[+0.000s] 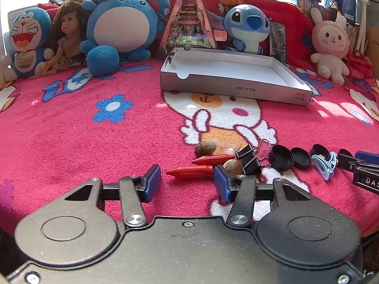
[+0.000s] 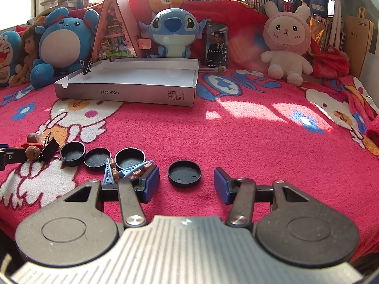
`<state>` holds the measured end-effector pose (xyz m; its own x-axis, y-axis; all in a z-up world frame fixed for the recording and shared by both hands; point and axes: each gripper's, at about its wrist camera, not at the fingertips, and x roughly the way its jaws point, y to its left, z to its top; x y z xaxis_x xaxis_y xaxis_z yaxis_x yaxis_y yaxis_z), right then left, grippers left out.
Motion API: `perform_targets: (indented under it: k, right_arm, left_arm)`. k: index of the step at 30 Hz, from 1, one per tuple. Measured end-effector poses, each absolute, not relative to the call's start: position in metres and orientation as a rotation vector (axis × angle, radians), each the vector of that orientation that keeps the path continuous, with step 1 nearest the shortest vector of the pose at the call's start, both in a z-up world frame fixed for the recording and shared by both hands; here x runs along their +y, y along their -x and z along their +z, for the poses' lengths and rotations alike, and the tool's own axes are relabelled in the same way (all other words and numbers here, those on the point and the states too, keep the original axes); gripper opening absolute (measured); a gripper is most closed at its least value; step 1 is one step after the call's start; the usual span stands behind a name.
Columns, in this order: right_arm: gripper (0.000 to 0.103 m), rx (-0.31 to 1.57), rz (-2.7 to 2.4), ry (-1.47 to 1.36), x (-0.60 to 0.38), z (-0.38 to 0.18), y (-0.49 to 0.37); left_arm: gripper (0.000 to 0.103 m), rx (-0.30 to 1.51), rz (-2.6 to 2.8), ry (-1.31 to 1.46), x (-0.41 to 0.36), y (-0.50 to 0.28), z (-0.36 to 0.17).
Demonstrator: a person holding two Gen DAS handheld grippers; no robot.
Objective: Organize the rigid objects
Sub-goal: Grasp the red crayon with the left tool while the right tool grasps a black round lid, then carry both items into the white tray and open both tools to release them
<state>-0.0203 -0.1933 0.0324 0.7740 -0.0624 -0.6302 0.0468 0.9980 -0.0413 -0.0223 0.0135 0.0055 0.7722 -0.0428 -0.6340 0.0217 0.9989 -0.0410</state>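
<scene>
My left gripper [image 1: 187, 181] is open and empty, low over the pink blanket, with a red crayon [image 1: 189, 171] lying just ahead between its fingers. A second red crayon [image 1: 213, 159], two walnuts [image 1: 205, 148], a black binder clip [image 1: 248, 159], black caps [image 1: 283, 157] and a blue hair clip [image 1: 325, 163] lie to its right. My right gripper [image 2: 186, 184] is open and empty, with a black cap [image 2: 184, 173] between its fingertips. More black caps [image 2: 97, 159] and blue hair clips [image 2: 125, 169] lie at its left. An open grey box [image 2: 128, 92] sits farther back.
Plush toys [image 1: 125, 23], a doll [image 1: 67, 40] and a triangular toy house [image 1: 188, 16] line the back. A phone [image 2: 216, 43] leans behind the box. A binder clip [image 2: 87, 67] is clipped on the box's rim. Bookshelves stand behind.
</scene>
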Motion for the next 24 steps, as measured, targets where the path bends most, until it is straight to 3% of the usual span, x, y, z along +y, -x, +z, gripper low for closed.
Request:
perform_targets:
  k: [6, 15, 24]
  right_arm:
    - [0.037, 0.682, -0.043, 0.023, -0.187, 0.03, 0.019]
    - [0.037, 0.659, -0.038, 0.017, -0.188, 0.042, 0.015]
    - [0.037, 0.688, 0.038, -0.07, -0.204, 0.073, -0.044]
  left_arm:
    - [0.042, 0.664, -0.05, 0.038, 0.013, 0.023, 0.004]
    - [0.042, 0.636, -0.1, 0.079, 0.027, 0.01, 0.028]
    - [0.042, 0.647, -0.19, 0.131, 0.039, -0.059, 0.067]
